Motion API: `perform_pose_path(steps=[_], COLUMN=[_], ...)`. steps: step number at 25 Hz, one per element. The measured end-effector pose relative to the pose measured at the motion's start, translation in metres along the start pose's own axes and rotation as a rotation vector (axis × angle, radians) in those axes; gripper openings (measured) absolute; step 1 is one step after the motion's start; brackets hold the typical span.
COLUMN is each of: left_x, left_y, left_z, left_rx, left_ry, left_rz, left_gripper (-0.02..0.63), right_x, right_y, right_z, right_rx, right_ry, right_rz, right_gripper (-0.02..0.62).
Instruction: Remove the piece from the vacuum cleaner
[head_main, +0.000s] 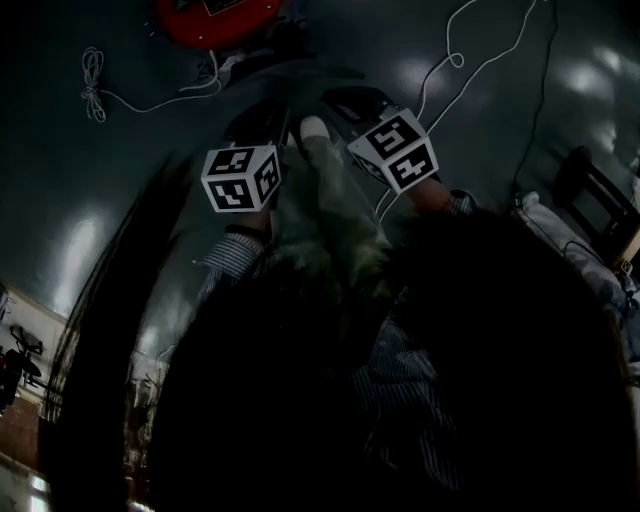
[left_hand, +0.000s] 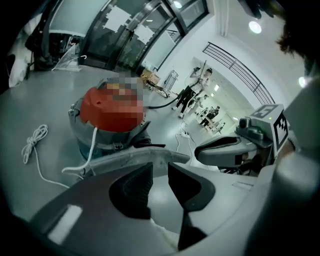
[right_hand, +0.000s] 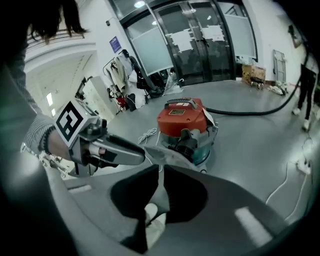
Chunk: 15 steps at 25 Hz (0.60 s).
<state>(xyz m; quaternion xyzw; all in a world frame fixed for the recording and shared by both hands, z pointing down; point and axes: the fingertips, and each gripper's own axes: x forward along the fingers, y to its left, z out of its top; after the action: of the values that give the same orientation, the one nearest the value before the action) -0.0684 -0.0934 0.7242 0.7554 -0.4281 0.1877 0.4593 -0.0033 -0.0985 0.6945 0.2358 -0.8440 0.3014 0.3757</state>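
**Both tongs empty, vacuum cleaner not yet reached**

Nearest, the left tongs (left_hand: 160, 168) have the jaws apart with nothing between them; only the floor (left_hand: 45, 107) shows through the gap. The right tongs (right_hand: 160, 169) are also apart, but only by a narrow slit, and they hold nothing either. Below them, in the head view, is the person's white shoe (head_main: 315, 128).

Further ahead, well apart from both tongs, the vacuum cleaner (right_hand: 184, 122) stands on the floor. It has a red top and a grey-green body. A coiled white cord (left_hand: 33, 142) lies beside it, and a white cable (left_hand: 91, 145) hangs over its side. Behind it a black hose (right_hand: 260, 111) runs across the floor. Which piece must come off, I cannot tell for sure.

In my judgement there are three risks:
- The right jaws may be too narrow to go around a piece and would push it instead.
- The hanging cable could be pinched together with the piece.
- If only one of the tongs pulls, the whole cleaner may slide on the smooth floor, so the other should hold the body.
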Motion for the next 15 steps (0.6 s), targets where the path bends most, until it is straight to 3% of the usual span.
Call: perform_pose_path(steps=[6,12,15], left_x=[0.025,0.044,0.054], left_y=[0.017,0.029,0.038], left_z=[0.021,0.016,0.015], left_rx=[0.278,0.442,0.475], left_ry=[0.003,0.111,0.155], left_rz=[0.058,0.068,0.079], left_gripper=[0.158,0.258,0.278], right_x=[0.026,0.042,0.051], right_y=[-0.027,-0.052,-0.061], right_z=[0.009,-0.004,-0.010], right_rx=[-0.212,-0.272,-0.289], right_ry=[0.051,0.154,0.192], right_rz=[-0.050,-0.103,-0.119], right_gripper=[0.077,0.120,0.123])
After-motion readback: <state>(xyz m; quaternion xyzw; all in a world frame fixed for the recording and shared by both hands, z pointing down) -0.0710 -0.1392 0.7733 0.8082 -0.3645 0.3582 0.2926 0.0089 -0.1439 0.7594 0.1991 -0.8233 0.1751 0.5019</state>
